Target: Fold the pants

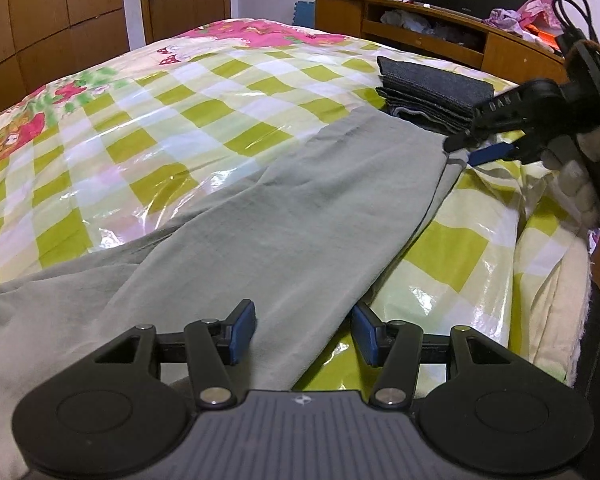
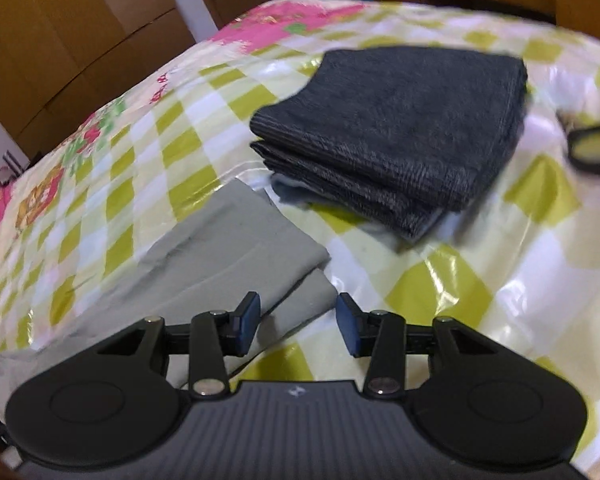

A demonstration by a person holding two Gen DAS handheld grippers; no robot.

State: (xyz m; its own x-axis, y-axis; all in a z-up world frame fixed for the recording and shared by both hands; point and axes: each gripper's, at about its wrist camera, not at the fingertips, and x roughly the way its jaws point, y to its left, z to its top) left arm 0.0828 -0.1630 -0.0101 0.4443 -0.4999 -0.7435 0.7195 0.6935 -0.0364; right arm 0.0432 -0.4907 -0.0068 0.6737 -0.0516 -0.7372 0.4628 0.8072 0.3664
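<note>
Grey-green pants [image 1: 300,208] lie stretched across the bed, legs stacked and running toward the far right; their hem end shows in the right wrist view [image 2: 236,248]. My left gripper [image 1: 304,330] is open, its jaws astride the near edge of the pant leg. My right gripper [image 2: 298,322] is open just above the hem corner, holding nothing; it also shows in the left wrist view [image 1: 480,150] at the far hem.
A folded dark grey garment [image 2: 396,136] lies on the bed just beyond the hem, also in the left wrist view [image 1: 432,88]. The bed has a glossy green-checked cover [image 1: 180,128]. A wooden cabinet [image 1: 440,28] stands behind. The bed's edge [image 1: 540,260] drops off at right.
</note>
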